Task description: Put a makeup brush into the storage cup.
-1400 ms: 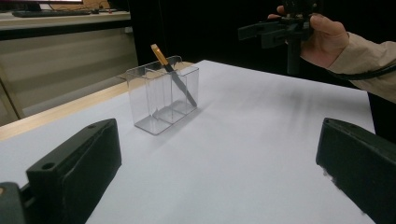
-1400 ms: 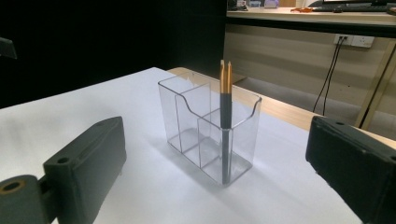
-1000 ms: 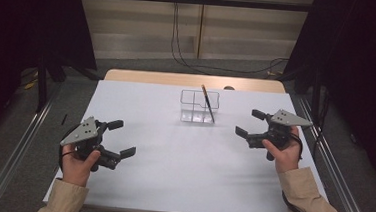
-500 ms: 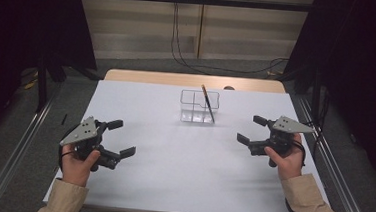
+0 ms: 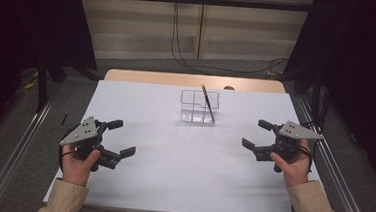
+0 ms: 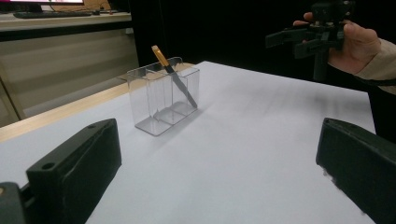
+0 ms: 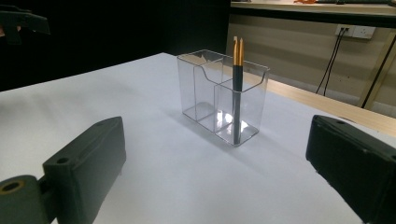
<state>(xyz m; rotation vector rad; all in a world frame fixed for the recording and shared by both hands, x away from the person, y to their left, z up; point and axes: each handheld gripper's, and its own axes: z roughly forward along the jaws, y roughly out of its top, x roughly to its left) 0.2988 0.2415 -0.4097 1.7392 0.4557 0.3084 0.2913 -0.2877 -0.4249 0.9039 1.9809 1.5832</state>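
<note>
Both the left gripper (image 5: 121, 138) and right gripper (image 5: 256, 134) hover wide open and empty over the counter (image 5: 182, 165), flanking the clear holder (image 5: 196, 107) containing a pen (image 5: 207, 102).

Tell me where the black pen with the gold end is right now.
The black pen with the gold end leans in the right-hand compartment of the clear plastic holder, far centre of the white table in the high view, ahead of both open grippers.

Overhead forward-down, gripper views low (both facing holder (image 6: 164, 95))
</note>
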